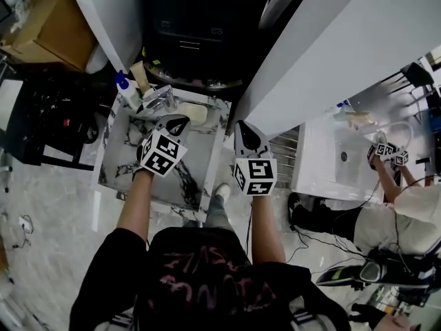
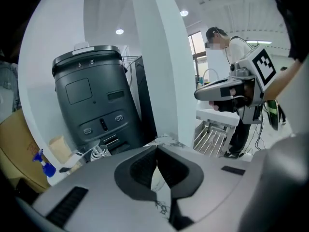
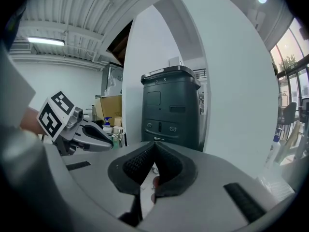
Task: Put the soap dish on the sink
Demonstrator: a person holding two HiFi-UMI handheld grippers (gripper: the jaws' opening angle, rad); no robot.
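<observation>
**Person at the marble sink point(image 1: 120, 164), one gripper in each hand.**

- **Left gripper point(image 1: 175, 124):** over the sink's basin, pointing toward the faucet point(image 1: 160, 98) at the sink's back edge. Its jaws are pressed together at the tips, with nothing between them.
- **Right gripper point(image 1: 245, 135):** just off the sink's right edge, above the floor. Its jaws likewise meet tip to tip and are empty.
- **Likely soap dish point(image 1: 196, 113):** a pale cream shape on the sink's back rim, just right of the faucet. It is too small to identify with certainty.
- **Surroundings:** a blue-capped pump bottle point(image 1: 126, 88) stands at the sink's back left corner, and a dark bin point(image 1: 193, 26) stands behind the sink.

**Judged progress:** both grippers are empty and the cream shape rests on the sink, so the placing looks complete, with only drawing the grippers away left. If that shape is not the dish, the dish is out of sight and the task has not begun.
</observation>
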